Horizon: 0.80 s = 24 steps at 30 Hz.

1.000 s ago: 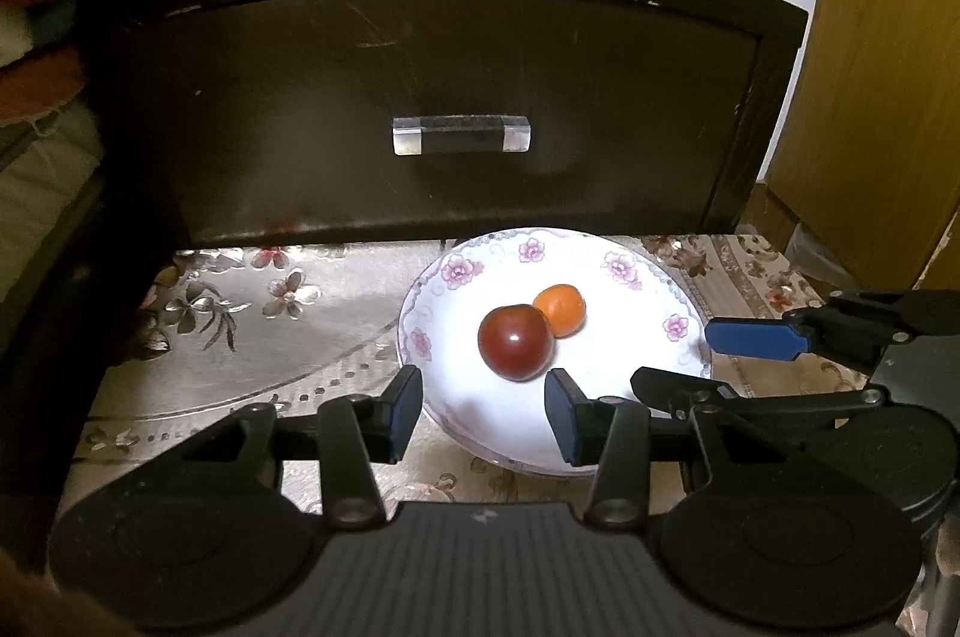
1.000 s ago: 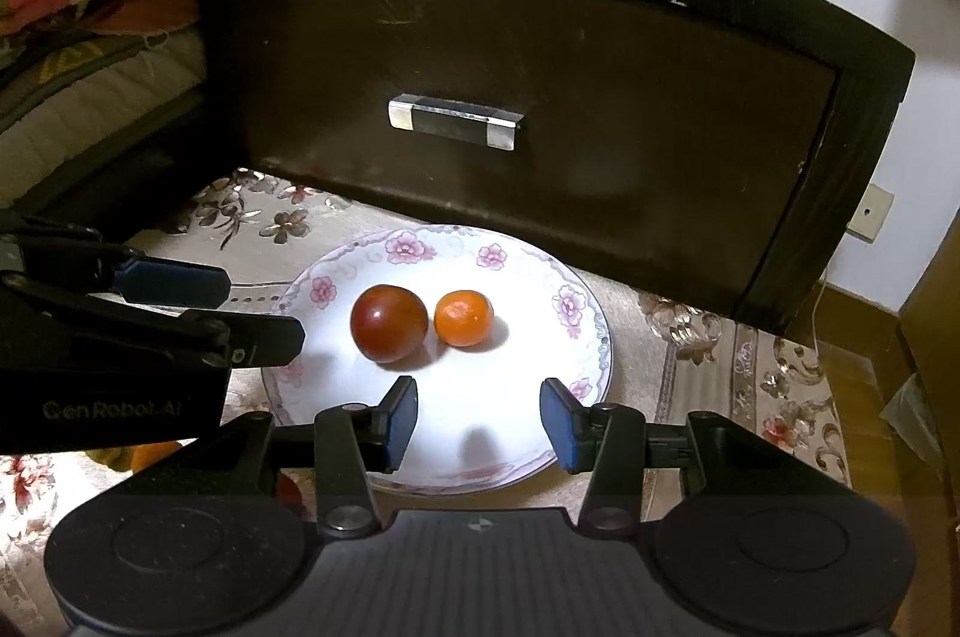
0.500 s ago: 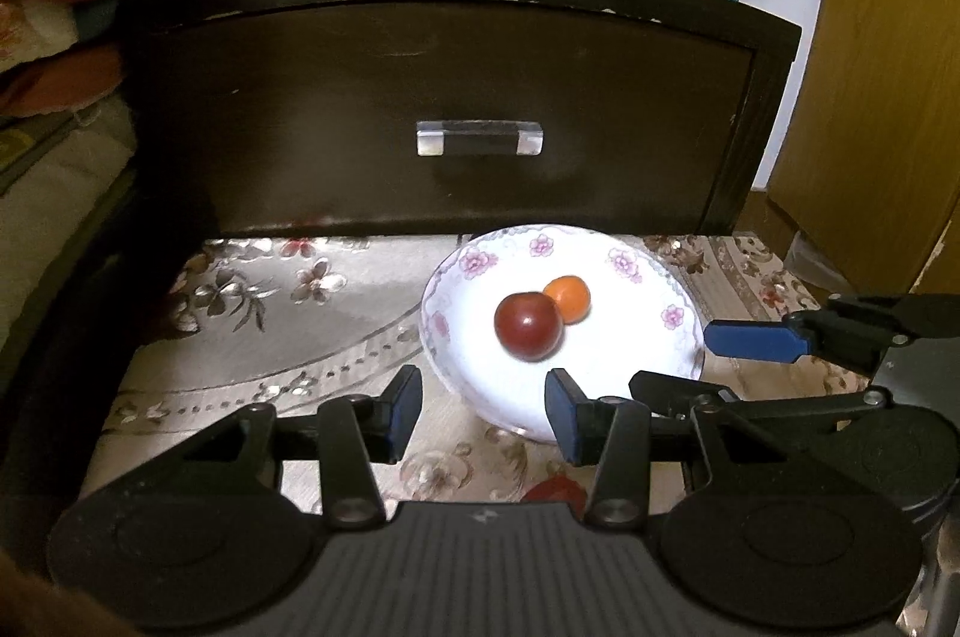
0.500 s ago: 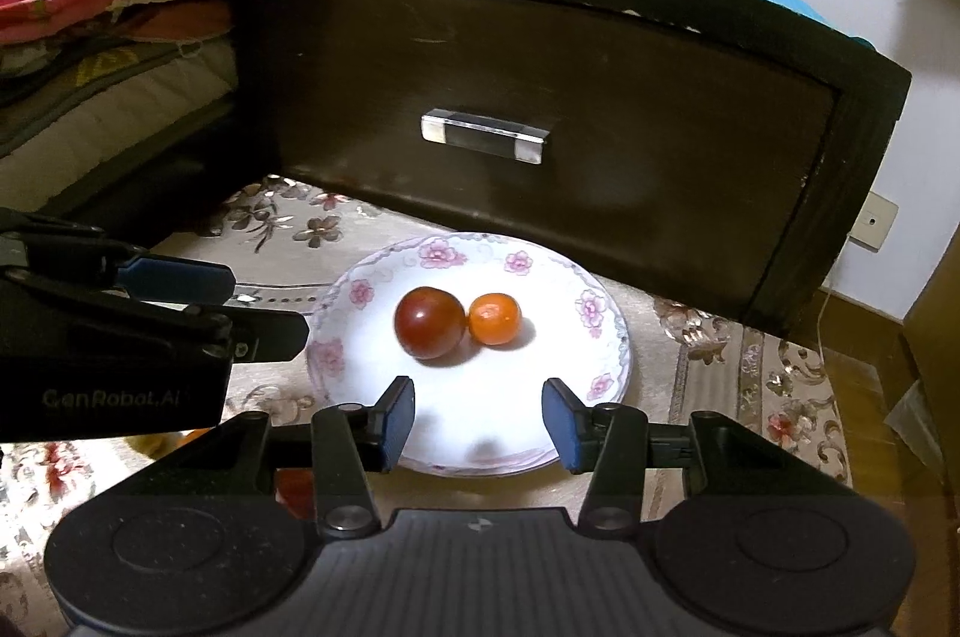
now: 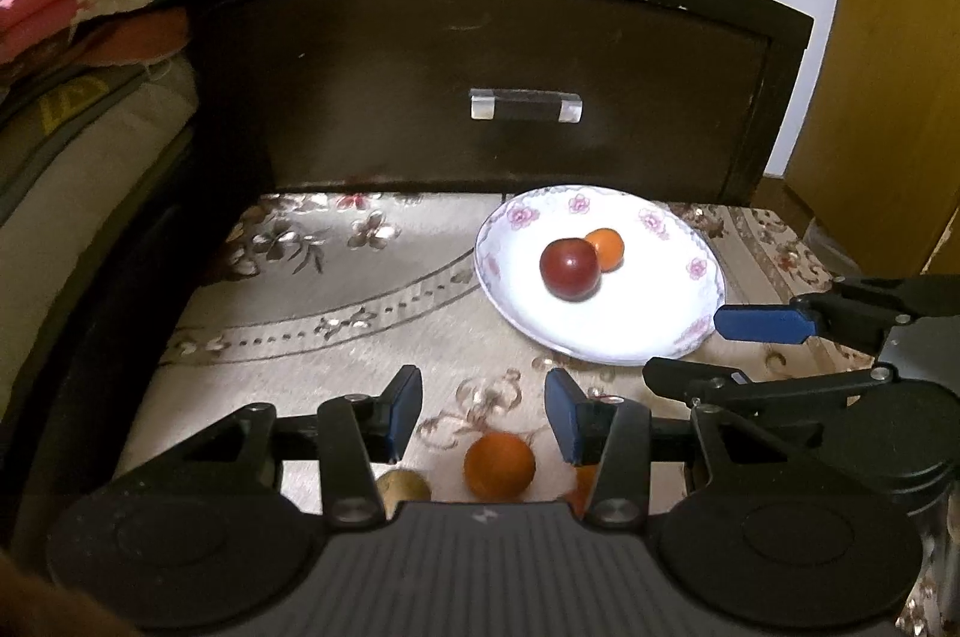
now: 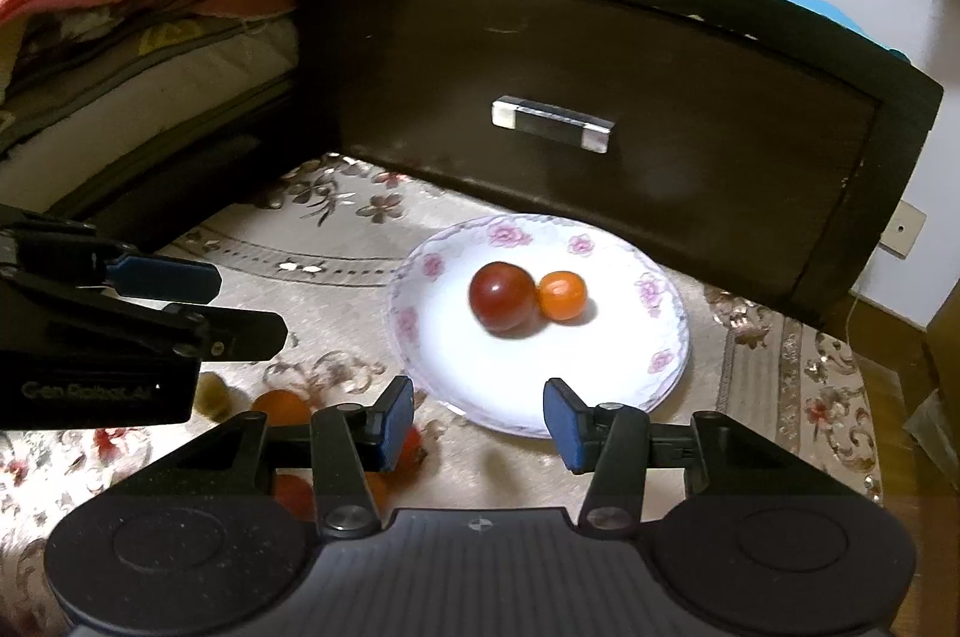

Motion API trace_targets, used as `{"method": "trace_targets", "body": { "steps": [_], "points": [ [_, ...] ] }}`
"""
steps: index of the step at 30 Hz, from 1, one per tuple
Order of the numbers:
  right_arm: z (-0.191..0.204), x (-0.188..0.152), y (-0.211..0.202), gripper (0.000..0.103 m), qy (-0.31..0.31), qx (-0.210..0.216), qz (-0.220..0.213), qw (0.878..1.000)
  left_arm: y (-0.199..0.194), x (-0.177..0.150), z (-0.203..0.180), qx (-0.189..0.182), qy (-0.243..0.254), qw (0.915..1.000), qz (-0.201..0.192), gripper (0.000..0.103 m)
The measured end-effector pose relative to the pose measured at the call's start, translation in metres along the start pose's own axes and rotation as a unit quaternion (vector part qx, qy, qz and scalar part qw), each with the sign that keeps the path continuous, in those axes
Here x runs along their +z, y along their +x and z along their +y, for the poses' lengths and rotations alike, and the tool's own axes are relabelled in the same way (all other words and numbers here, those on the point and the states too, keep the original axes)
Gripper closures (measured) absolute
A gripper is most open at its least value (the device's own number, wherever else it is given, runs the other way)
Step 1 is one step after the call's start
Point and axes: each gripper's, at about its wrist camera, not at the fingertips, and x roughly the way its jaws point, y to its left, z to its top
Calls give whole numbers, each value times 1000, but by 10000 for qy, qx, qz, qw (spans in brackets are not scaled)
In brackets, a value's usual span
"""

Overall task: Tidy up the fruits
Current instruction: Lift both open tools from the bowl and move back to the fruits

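The table is covered by a beige floral cloth. A white plate with pink flowers rests on the cloth, ahead of the right gripper's fingertips and ahead-right of the left gripper's. An orange lies on the cloth just below the gap of the left gripper. A brownish fruit lies near it, under the left finger. More orange and red fruits lie on the cloth near the plate, partly hidden.
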Motion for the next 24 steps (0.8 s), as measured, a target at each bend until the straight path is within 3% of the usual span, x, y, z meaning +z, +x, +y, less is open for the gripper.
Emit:
{"method": "trace_targets", "body": {
  "steps": [17,24],
  "points": [
    [15,-25,0,56,-151,341,444,9983,-4,-36,8,-49,408,9969,669,49],
    [23,-30,9,56,-287,680,622,9953,-3,-41,5,-152,662,9949,745,49]
  ]
}}
